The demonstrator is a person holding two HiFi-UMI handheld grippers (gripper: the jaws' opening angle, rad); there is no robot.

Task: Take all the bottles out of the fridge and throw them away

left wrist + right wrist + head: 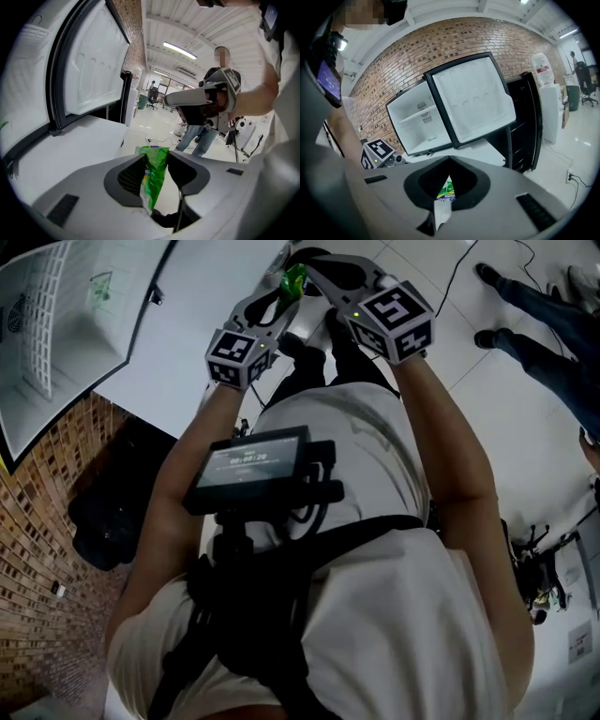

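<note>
My left gripper (155, 157) holds a crumpled green plastic bottle (154, 176) with a printed label; its jaws stand wide around it. In the head view that green bottle (294, 279) shows at the top, between the left gripper (281, 292) and the right gripper (314, 273), both held out in front of the person's body. My right gripper (449, 160) is shut, and a thin white and green strip (443, 206) is pinched between its jaws. From the left gripper view the right gripper (197, 96) sits higher and to the right, apart from the bottle.
The fridge (419, 122) stands open against a brick wall (440, 47), its door (473, 101) swung wide and its white shelves bare. A black cabinet (525, 126) and a water dispenser (546, 93) are beside it. A person in jeans (204, 136) stands nearby, and a cable (159, 139) lies on the floor.
</note>
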